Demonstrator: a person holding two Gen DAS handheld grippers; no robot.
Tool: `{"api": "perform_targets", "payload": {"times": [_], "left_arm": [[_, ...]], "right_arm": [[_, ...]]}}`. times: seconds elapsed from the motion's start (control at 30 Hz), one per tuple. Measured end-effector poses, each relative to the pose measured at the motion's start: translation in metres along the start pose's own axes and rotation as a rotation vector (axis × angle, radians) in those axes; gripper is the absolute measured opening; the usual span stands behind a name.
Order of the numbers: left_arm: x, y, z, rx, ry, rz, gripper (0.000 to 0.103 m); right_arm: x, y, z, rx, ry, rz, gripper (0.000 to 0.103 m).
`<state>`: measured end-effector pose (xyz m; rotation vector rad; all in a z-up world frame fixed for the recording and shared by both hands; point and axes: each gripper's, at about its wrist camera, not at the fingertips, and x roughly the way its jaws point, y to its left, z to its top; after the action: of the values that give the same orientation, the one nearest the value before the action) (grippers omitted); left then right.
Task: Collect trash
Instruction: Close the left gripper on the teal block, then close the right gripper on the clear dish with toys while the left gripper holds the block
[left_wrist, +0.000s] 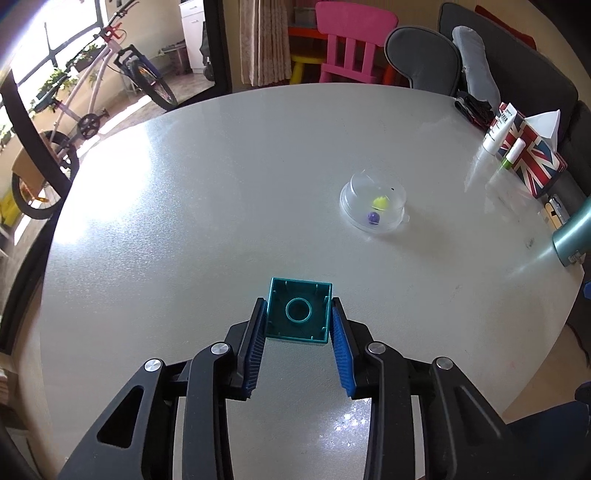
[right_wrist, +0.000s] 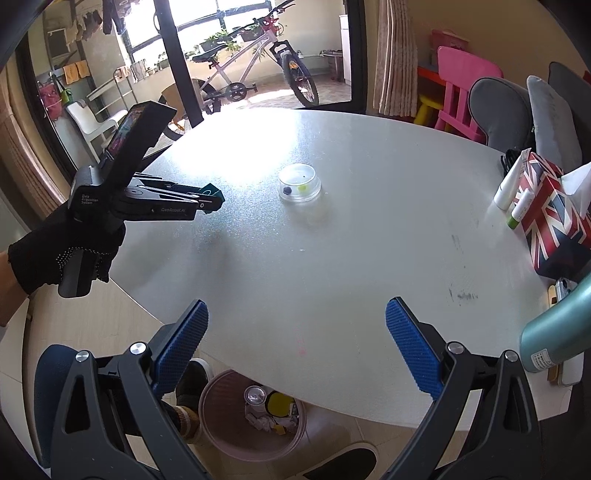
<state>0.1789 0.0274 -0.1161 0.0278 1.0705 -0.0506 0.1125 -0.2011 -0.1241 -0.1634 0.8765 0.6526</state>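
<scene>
Teal block: a square hollow toy block (left_wrist: 298, 313), open underside with a ring facing the left wrist camera, held above the worktop near its near edge.
Left hand-held gripper: the left hand-held gripper (left_wrist: 298, 321) is clamped on the teal block, one blue pad (left_wrist: 255, 350) against each side wall. In the right wrist view it (right_wrist: 210, 197) hangs over the left edge of the worktop, carried by a hand in a black glove (right_wrist: 62, 254).
Right hand-held gripper: the right hand-held gripper (right_wrist: 295, 347) is spread wide with nothing between its blue pads (right_wrist: 413, 350); it is over the near edge of the worktop.
Worktop: a pale grey round worktop (left_wrist: 221, 203), glossy, with window glare on its left side.
Clear dish: a clear plastic dome-shaped dish (left_wrist: 373, 206) sits right of the worktop centre, well apart from the block; a yellow piece (left_wrist: 380, 202) and a purple ball (left_wrist: 373, 218) show through it.
Bin: a pink bin (right_wrist: 255, 415) stands on the floor beneath the near edge of the worktop, below the right hand-held gripper, with crumpled paper and a can inside.
Right edge items: a tissue box with a Union Jack print (right_wrist: 554, 218), two white tubes (right_wrist: 511, 182) leaning on it, and a teal bottle (right_wrist: 554, 332) near the near right edge.
Background: a bicycle (right_wrist: 255, 74) behind the glass door, a pink chair (left_wrist: 351, 48) beyond the far edge.
</scene>
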Motion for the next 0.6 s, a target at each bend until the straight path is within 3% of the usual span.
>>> {"api": "perform_targets", "payload": {"times": [0.6], "left_arm": [[-0.028,0.021,-0.007,-0.031,-0.048,0.001,0.033]], "right_arm": [[0.054,0.012,0.087,-0.057,0.046,0.009,0.095]]}}
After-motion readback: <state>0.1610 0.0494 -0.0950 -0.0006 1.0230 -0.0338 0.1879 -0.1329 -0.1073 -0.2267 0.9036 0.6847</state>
